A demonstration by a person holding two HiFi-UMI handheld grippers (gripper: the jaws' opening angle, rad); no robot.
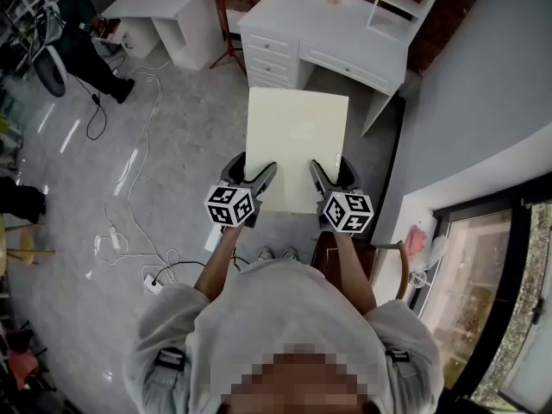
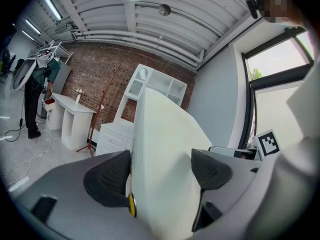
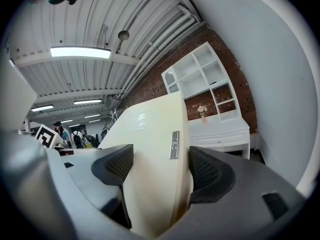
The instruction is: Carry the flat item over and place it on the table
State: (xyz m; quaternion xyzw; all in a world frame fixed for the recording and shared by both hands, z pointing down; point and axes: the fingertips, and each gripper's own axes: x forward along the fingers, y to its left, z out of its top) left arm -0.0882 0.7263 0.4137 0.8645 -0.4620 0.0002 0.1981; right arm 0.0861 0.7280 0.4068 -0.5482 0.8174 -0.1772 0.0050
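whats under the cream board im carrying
Grey floor shows around the cream board, held up by the left gripper and right gripper. The patch directly beneath, before the white desk, is covered.

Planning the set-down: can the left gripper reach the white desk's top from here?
Probably not: the left gripper is shut on the cream panel, and floor lies between it and the white desk.

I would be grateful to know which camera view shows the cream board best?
The head view: the whole cream board shows, held at its near edge by the left tongs and right tongs. Each gripper view shows only a foreshortened part of it clamped between its own tongs.
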